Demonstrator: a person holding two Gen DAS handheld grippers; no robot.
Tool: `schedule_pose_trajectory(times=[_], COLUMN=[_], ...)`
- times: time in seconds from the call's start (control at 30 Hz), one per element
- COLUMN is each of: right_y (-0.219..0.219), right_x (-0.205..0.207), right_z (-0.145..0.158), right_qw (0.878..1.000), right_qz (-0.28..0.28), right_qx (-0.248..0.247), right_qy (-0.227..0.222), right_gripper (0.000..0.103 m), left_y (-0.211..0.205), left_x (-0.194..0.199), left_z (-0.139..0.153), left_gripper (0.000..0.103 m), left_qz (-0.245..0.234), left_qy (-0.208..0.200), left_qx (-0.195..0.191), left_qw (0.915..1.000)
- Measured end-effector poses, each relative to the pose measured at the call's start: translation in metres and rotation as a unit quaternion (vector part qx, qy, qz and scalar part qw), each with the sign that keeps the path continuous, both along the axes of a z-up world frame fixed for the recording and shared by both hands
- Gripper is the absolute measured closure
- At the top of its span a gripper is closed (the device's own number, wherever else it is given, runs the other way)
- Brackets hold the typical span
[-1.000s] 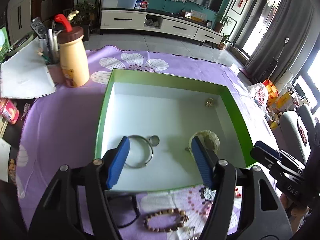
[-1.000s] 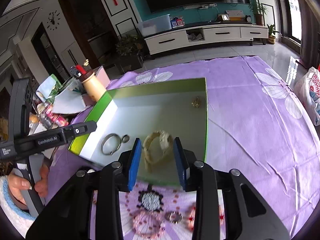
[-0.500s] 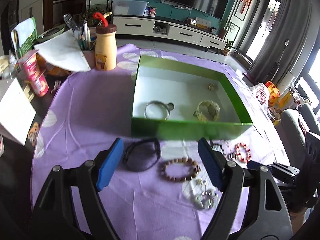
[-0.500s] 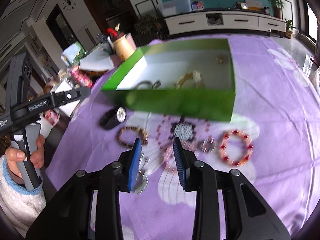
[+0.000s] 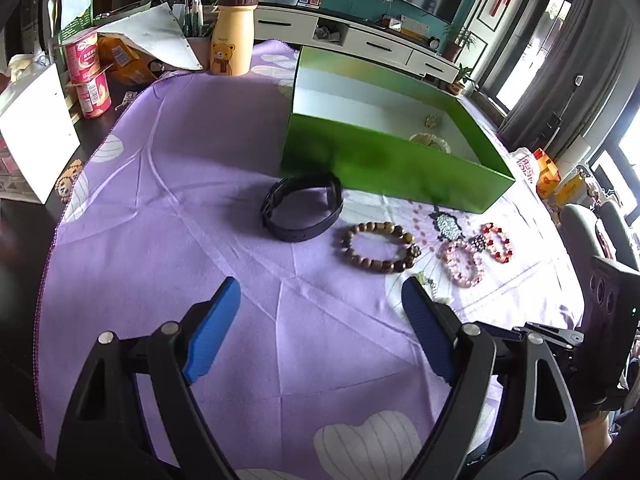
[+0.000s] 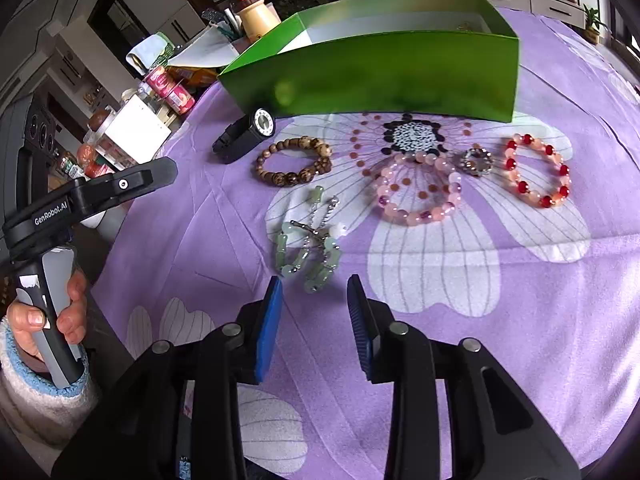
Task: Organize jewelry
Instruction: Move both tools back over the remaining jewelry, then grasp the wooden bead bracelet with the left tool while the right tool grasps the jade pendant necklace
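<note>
Right, the left gripper (image 5: pixel 320 312) has its blue jaws spread wide and they are opening at this moment, with nothing between them but bare purple cloth (image 5: pixel 180 220). The right gripper (image 6: pixel 314 300) sits with its jaws only partly apart, empty too, poised just short of the green bead bracelet (image 6: pixel 308 248), not touching it.

Jewelry lies in a row on the cloth in front of the green box (image 6: pixel 380 68): black watch (image 5: pixel 302 208) nearest the box's left corner, then the brown wooden bead bracelet (image 5: pixel 380 246), the pink bead bracelet (image 6: pixel 420 188), a small silver ring-like piece (image 6: pixel 476 162) and the red-and-peach bracelet (image 6: pixel 536 172) furthest right.

Now, the left wrist view looks over the box wall and catches a pale bangle (image 5: pixel 432 142) and a small gold piece (image 5: pixel 431 120) lying inside on the white floor; the right wrist view mostly gets the box's outer wall. What the right view adds is the person's left hand (image 6: pixel 48 320), fingers wrapped round the grey handle, a fluffy sleeve cuff at the wrist.

Both grippers tilt steeply down toward the cloth. A yellow bear bottle (image 5: pixel 232 36) stands beyond the cloth's far edge.
</note>
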State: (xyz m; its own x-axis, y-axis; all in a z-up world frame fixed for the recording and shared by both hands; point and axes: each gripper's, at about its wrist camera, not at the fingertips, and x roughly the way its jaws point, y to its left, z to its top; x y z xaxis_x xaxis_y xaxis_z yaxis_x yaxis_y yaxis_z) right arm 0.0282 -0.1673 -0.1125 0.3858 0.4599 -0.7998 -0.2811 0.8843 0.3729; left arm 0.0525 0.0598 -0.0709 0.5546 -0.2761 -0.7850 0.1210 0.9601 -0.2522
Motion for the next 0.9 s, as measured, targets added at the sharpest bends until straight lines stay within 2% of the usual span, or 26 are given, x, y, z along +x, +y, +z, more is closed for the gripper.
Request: schedule_pose_trajectory(times=[0.27,0.33,0.47,0.63,0.9], right_y=[0.018,0.023,0.02,0.014,-0.014], right_x=[0.0,-0.004,-0.001,-0.002,-0.008], right_z=[0.0,-0.001,-0.003,0.004,0.046], right_qw=[0.998,0.995,0.995,0.994,0.986], right_qz=[0.009,0.013,0.007,-0.004,-0.04], right_qx=[-0.049,-0.076,-0.08,-0.073,-0.051], right_qy=[-0.04,-0.06,-0.065,-0.084,-0.153], right_gripper=[0.067,0.078,0.096,0.096,0.096], left_y=[-0.002,-0.003,-0.006,-0.013,-0.027], left_x=[-0.002,-0.001,0.003,0.006,0.021], left_z=[-0.006,-0.007,-0.011,-0.016,-0.022], left_gripper=[0.019,0.019,0.019,0.019,0.019], left_qz=[-0.002,-0.003,-0.008,-0.014,-0.016], left_qy=[0.006,0.006,0.011,0.016,0.025], left_qx=[-0.006,-0.006,-0.007,-0.007,-0.019], left_qw=[1.0,1.0,0.9999,0.9997,0.9994])
